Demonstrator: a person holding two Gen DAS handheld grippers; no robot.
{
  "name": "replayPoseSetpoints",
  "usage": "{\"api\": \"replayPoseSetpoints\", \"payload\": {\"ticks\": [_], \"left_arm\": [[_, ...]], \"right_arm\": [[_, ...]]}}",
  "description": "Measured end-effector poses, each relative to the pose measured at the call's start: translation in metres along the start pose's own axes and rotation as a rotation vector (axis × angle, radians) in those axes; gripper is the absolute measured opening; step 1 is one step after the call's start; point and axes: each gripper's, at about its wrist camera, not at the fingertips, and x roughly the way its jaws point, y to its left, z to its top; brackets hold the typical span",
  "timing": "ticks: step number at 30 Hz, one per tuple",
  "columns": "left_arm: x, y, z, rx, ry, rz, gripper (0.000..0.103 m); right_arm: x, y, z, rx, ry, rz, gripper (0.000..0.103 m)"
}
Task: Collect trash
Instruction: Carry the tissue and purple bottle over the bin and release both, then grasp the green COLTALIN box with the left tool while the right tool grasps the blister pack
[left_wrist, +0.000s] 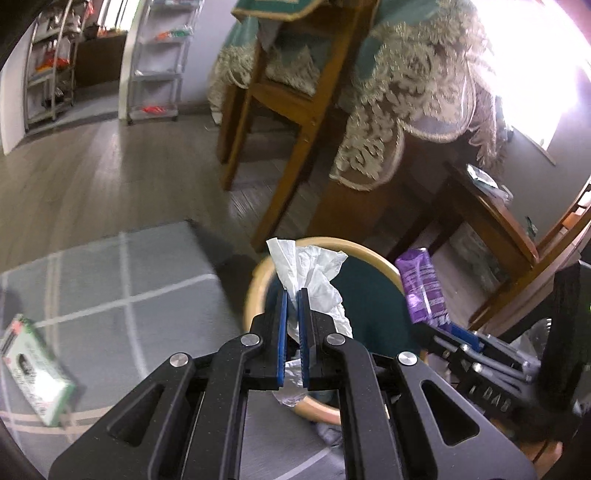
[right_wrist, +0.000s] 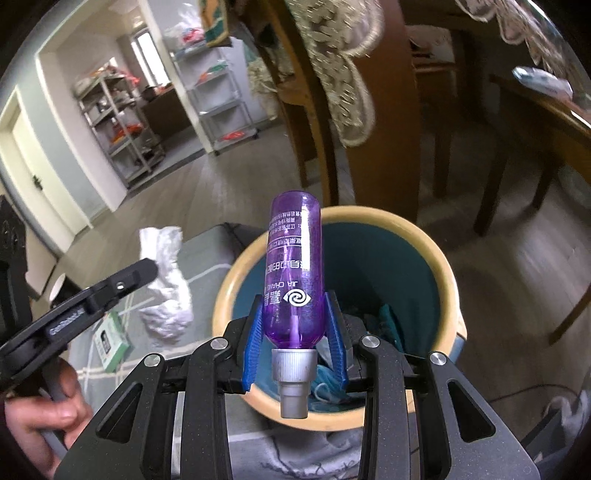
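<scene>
My left gripper (left_wrist: 293, 295) is shut on a crumpled white tissue (left_wrist: 314, 280) and holds it above the near-left rim of a round bin (left_wrist: 258, 273) with a tan rim and teal inside. My right gripper (right_wrist: 295, 314) is shut on a purple plastic bottle (right_wrist: 293, 269), its grey cap pointing back at the camera, held over the bin (right_wrist: 229, 280). The bin holds crumpled blue and teal trash (right_wrist: 384, 325). The bottle (left_wrist: 421, 284) and the right gripper show at the right of the left wrist view. The tissue (right_wrist: 164, 280) and the left gripper show at the left of the right wrist view.
A green and white box (left_wrist: 33, 365) lies on the grey checked rug (left_wrist: 110, 280), also in the right wrist view (right_wrist: 110, 339). Wooden chair legs (left_wrist: 288, 162) and a table with a lace cloth (left_wrist: 406, 96) stand behind the bin. Shelving racks (left_wrist: 155, 66) stand by the far wall.
</scene>
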Motion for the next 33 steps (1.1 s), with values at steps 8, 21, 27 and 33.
{"api": "replayPoseSetpoints", "payload": {"ticks": [8, 21, 27, 33], "left_arm": [[0.049, -0.017, 0.002, 0.003, 0.097, -0.011, 0.019], [0.017, 0.022, -0.002, -0.035, 0.061, 0.053, 0.054], [-0.006, 0.058, -0.010, -0.058, 0.057, 0.134, 0.060], [-0.040, 0.108, -0.024, -0.113, 0.042, 0.251, 0.074]], "right_arm": [[0.016, -0.013, 0.003, 0.062, 0.034, -0.007, 0.034], [0.036, -0.020, 0.001, 0.108, 0.081, -0.027, 0.042], [0.031, -0.017, 0.002, 0.106, 0.056, -0.010, 0.056], [0.030, -0.008, 0.000, 0.101, 0.047, 0.031, 0.065]]}}
